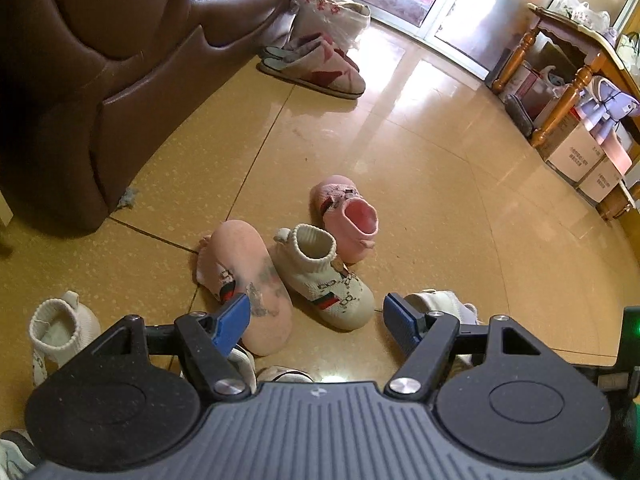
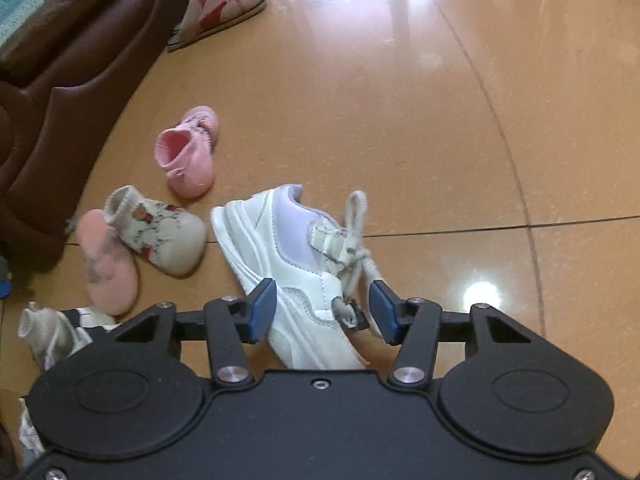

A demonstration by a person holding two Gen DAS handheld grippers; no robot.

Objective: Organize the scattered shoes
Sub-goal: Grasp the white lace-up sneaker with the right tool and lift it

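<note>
Glossy tan floor tiles (image 2: 400,120) beside a brown sofa (image 1: 100,80) carry scattered children's shoes. Right gripper (image 2: 323,312): jaws apart, straddling a white-and-lilac sneaker (image 2: 280,248), pads not visibly pressing. Left gripper (image 1: 316,324): jaws apart, empty, above a cream knit shoe (image 1: 332,284) between two pink shoes (image 1: 248,272).

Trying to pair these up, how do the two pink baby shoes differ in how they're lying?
The nearer pink shoe lies tipped over, its scuffed sole showing; the farther pink shoe sits upright, its opening visible. The nearer one lies against the cream knit shoe; the farther sits just behind it. Both are pink knit with a striped band.
</note>
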